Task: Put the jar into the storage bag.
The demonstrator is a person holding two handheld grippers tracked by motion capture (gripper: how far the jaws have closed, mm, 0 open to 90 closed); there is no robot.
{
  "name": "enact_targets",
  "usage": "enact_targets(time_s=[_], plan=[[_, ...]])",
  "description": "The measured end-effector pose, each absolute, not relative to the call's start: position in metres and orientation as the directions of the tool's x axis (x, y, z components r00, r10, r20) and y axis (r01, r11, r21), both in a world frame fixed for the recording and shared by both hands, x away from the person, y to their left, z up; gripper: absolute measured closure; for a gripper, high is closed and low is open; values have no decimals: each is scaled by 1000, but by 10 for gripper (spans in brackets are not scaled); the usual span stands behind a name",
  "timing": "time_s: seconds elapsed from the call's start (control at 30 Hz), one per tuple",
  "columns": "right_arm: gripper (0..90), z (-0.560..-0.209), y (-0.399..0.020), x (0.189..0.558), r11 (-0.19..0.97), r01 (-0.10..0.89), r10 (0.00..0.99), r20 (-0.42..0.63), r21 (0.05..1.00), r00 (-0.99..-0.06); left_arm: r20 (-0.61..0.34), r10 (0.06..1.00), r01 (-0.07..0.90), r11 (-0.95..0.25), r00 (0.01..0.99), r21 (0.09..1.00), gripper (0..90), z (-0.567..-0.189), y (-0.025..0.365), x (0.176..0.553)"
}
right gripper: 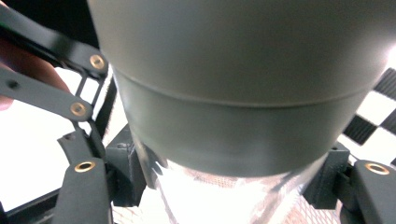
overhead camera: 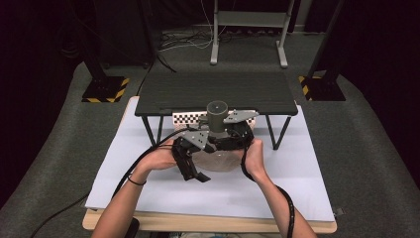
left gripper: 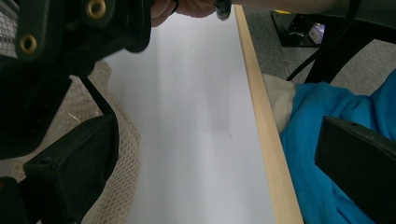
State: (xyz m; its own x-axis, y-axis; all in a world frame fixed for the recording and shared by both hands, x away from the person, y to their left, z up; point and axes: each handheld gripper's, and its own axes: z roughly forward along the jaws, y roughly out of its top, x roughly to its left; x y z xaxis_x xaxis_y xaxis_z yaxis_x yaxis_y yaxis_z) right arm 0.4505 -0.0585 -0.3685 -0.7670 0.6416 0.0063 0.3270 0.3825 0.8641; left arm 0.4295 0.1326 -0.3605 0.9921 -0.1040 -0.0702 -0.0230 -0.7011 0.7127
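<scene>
Your forearms frame the high view, both hands meeting at a clear bottle with a grey cap, in front of the black shelf. Your left gripper angles down beside it. Left gripper view: jaws apart, netting against one jaw, which could snag. Right gripper view: your right gripper is clamped on the neck under the cap; the smooth neck may slip.

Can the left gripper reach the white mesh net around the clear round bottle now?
Probably yes. The left gripper's jaws stand open right beside the white mesh net, with nothing between. The right gripper clamps the clear round bottle higher up, under its grey cap, leaving the net's side free.
</scene>
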Motion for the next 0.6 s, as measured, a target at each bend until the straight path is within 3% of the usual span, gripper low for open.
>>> enact_targets(time_s=[0.6], plan=[[300,-377,-53,450,480,324,628,-62,815,-776,-64,-87,-16,-703,994,711,0,-360,134,430]])
